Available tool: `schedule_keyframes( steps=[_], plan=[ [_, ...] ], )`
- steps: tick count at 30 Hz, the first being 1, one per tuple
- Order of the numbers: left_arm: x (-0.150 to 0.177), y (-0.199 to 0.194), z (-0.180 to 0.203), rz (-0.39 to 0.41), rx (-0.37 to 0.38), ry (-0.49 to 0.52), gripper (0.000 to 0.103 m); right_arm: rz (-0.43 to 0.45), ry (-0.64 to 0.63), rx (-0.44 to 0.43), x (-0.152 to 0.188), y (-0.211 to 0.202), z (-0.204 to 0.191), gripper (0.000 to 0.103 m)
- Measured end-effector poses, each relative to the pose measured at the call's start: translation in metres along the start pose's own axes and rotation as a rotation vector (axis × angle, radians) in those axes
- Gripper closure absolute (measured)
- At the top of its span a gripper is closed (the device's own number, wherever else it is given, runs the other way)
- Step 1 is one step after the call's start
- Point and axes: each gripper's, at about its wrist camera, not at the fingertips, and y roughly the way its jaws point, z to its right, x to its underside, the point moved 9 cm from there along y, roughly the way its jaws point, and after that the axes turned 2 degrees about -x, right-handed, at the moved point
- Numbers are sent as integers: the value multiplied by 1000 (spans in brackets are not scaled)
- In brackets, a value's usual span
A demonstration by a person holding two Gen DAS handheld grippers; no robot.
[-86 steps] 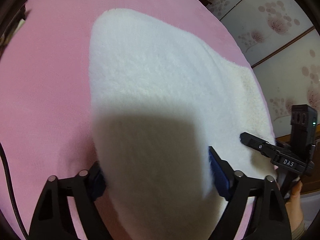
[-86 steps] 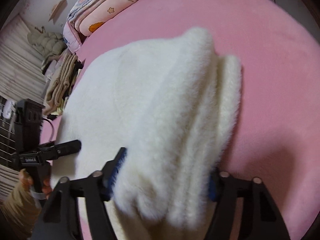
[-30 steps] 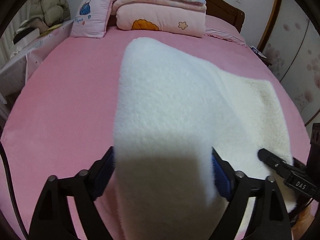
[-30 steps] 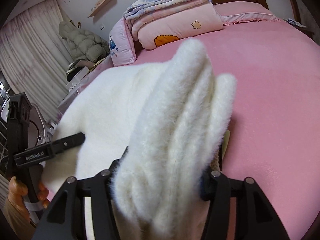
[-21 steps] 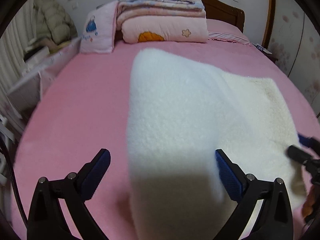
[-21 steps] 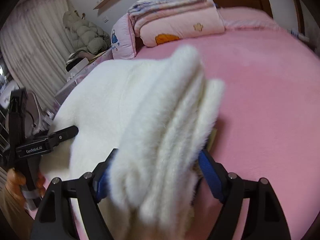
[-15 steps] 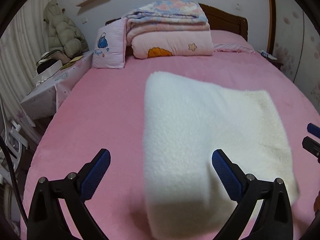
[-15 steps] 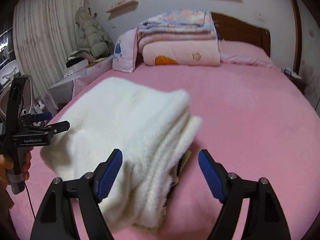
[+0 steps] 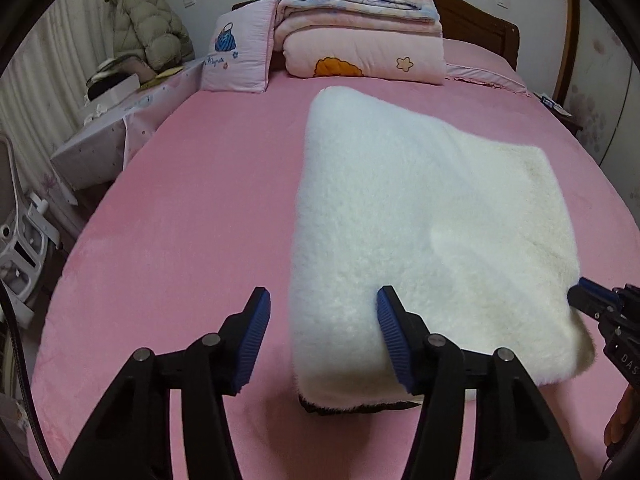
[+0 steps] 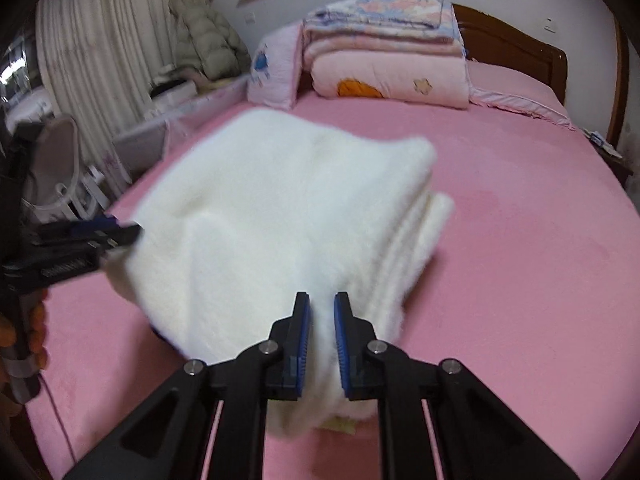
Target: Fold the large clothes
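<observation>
White fleece garment point(image 9: 420, 216), shown folded into a thick stack on the pink bed point(image 9: 192, 208); folding is judged nearly done. Left gripper point(image 9: 320, 332): jaws half open, just narrowed, nothing held. Right gripper point(image 10: 322, 344): jaws just narrowed, nearly closed, empty.

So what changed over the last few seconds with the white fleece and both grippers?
Both grippers let go of the white fleece and pulled back and up, so it now lies folded on the pink bed. The left gripper has just been closing, with only the fleece's corner edge between its pads, not pressed. The right gripper has just closed almost shut, gripping nothing. The quilts stayed put.
</observation>
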Motion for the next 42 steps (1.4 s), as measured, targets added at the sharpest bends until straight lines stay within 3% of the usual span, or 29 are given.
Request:
schedule_keyframes(
  steps=[2,11,12,15,21,29,42],
  plan=[
    [1,5,-4,-10,13,-35,40,-25,-7,13,6,5,5,92],
    [7,4,-4,-1,-29,-82,37,-66,12,46,10,5,8,92],
    [8,1,-2,-3,-39,-78,35,-70,27,43,11,1,8,92],
    [14,-11,9,-24,-30,-54,18,-86,52,39,18,-12,8,92],
    [27,-50,44,-47,14,-1,16,-80,60,46,32,-55,13,91],
    [34,-146,96,-25,134,-32,16,-25,96,5,32,-151,17,91],
    [67,-331,189,64,231,40,14,125,95,-29,51,-357,30,88]
  ],
)
